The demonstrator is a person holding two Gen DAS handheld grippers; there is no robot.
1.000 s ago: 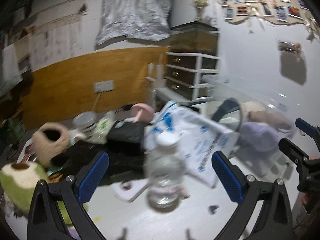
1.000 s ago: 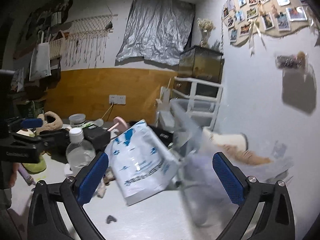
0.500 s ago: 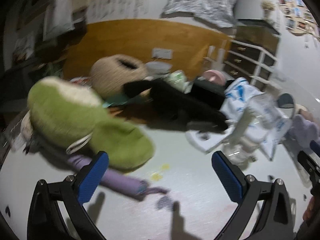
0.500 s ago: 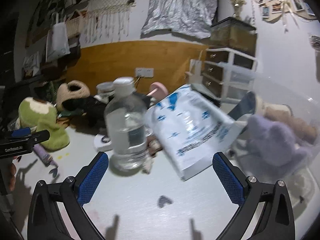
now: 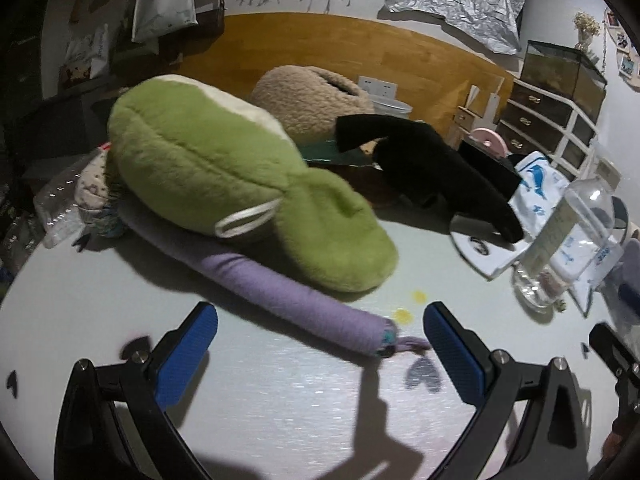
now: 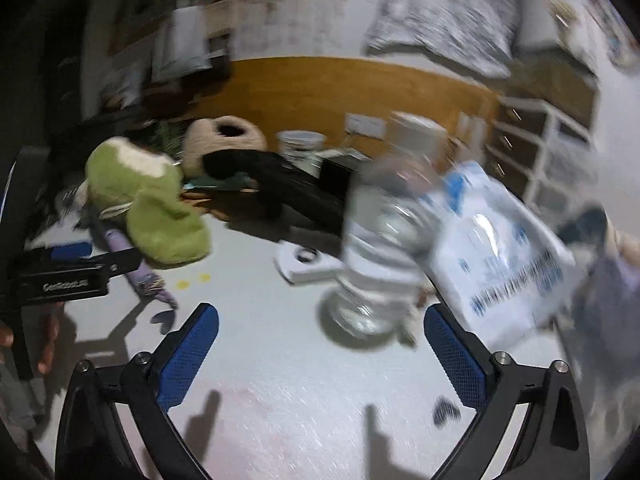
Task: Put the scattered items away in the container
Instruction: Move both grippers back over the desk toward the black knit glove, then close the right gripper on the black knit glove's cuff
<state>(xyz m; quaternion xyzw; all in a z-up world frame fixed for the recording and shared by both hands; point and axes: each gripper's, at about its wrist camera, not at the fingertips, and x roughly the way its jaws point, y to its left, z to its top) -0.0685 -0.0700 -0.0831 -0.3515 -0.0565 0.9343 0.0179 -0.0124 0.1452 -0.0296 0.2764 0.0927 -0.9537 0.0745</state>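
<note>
1. The left gripper (image 5: pixel 320 350) hangs low over the grey table (image 5: pixel 280 400), its blue-padded fingers spread wide with nothing between them.
2. Just beyond its fingertips lies a purple roll (image 5: pixel 288 300), running from the far left towards the near right, its frayed end near two yellow spots (image 5: pixel 410 306) on the table.
3. A big green plush slipper (image 5: pixel 236 184) rests on top of the purple roll, its toe pointing right.
4. Behind the slipper sits a tan fuzzy slipper (image 5: pixel 308 98), and to its right a black cloth (image 5: pixel 432 168) drapes down onto a white card (image 5: pixel 480 250).
5. At the right of the left view a clear water bottle (image 5: pixel 568 236) stands in front of a white packet with blue print (image 5: pixel 544 184).
6. The right gripper (image 6: pixel 320 350) is likewise spread wide and empty, above the table.
7. In the right view, which is blurred, the bottle (image 6: pixel 384 248) stands just beyond the fingertips, nearer the right finger, and touches or overlaps the white packet (image 6: pixel 504 256) to its right.
8. The green slipper (image 6: pixel 148 208) lies well to the left, with the left gripper's body (image 6: pixel 72 276) near it.
9. The container cannot be made out clearly in either view.
</note>
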